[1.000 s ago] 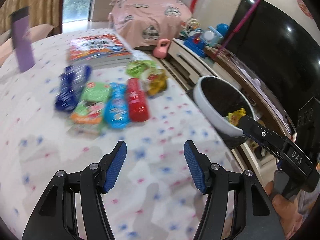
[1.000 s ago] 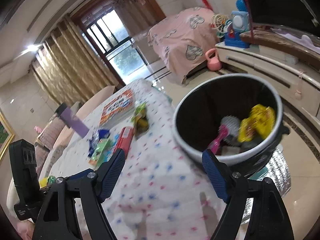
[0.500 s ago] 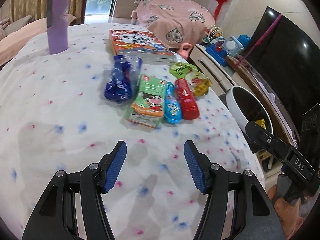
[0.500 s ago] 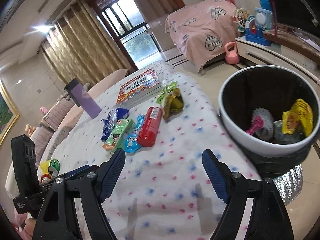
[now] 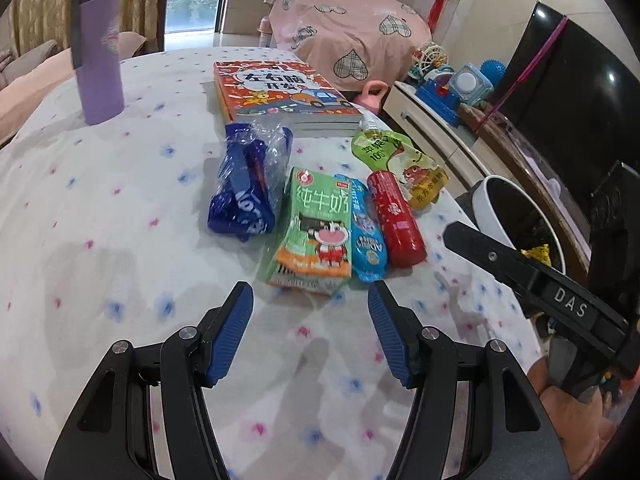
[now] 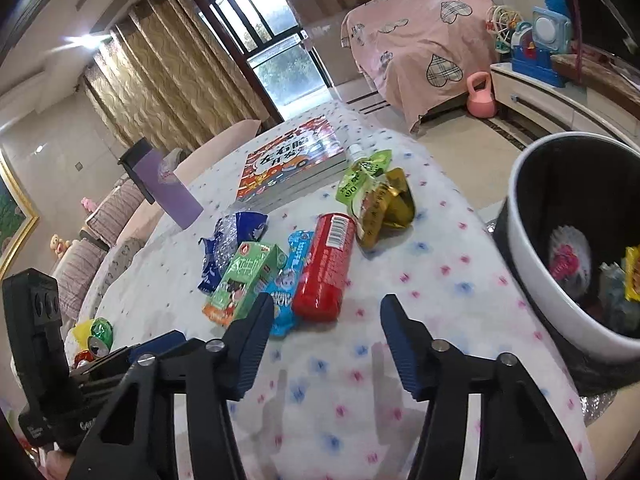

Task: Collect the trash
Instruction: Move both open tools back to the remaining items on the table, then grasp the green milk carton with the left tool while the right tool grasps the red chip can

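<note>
Both the left gripper (image 5: 308,312) and right gripper (image 6: 326,324) hover empty over the wrappers (right's jaws just narrowed, nothing between them), the red tube (image 6: 326,268) likely next for the bin (image 6: 532,280).

Bare cloth (image 5: 120,240) lies open from six to nine o'clock. Wrappers (image 5: 316,224) crowd twelve, books (image 5: 280,96) behind them. The bin (image 6: 532,280) blocks three.

2 handheld claws angle downward. The left claw (image 5: 310,308) has its 2 blue-padded fingers (image 5: 232,334) parted, with nothing between them. The right claw (image 6: 326,326) also stands parted and empty; its jaws have just been closing. In the left wrist view, a hand (image 5: 560,412) grips the right claw's handle at lower right.
</note>
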Demonstrator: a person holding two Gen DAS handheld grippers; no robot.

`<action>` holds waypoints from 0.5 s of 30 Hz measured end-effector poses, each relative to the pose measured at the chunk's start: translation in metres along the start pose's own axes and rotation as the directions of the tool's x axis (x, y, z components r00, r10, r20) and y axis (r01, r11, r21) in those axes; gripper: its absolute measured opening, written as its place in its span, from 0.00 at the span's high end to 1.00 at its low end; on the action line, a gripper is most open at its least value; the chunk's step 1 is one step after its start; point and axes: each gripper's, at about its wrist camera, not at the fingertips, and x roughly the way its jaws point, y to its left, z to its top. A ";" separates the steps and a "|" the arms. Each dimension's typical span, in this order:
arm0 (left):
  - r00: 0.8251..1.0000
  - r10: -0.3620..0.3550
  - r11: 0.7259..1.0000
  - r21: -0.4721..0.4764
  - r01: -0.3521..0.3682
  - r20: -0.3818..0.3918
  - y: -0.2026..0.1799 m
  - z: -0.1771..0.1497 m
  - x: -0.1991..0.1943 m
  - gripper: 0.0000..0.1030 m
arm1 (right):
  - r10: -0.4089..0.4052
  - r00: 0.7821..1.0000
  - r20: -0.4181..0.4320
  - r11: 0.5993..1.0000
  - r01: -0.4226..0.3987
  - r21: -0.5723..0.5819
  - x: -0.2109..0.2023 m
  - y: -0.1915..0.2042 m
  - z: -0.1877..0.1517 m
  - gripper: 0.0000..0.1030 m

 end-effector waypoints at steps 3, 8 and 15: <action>1.000 0.003 1.000 0.006 -0.003 -0.007 -0.002 0.006 0.009 0.41 | 0.003 1.000 -0.017 1.000 -0.003 0.002 0.014 0.001 0.008 0.49; 1.000 -0.002 1.000 0.000 0.002 -0.026 0.000 0.014 0.023 0.43 | 0.000 0.998 -0.061 1.000 0.000 -0.003 0.039 0.000 0.016 0.49; 0.999 -0.016 1.000 0.016 0.017 -0.027 -0.003 0.016 0.029 0.49 | -0.006 0.995 -0.104 1.000 0.006 -0.003 0.062 -0.003 0.019 0.54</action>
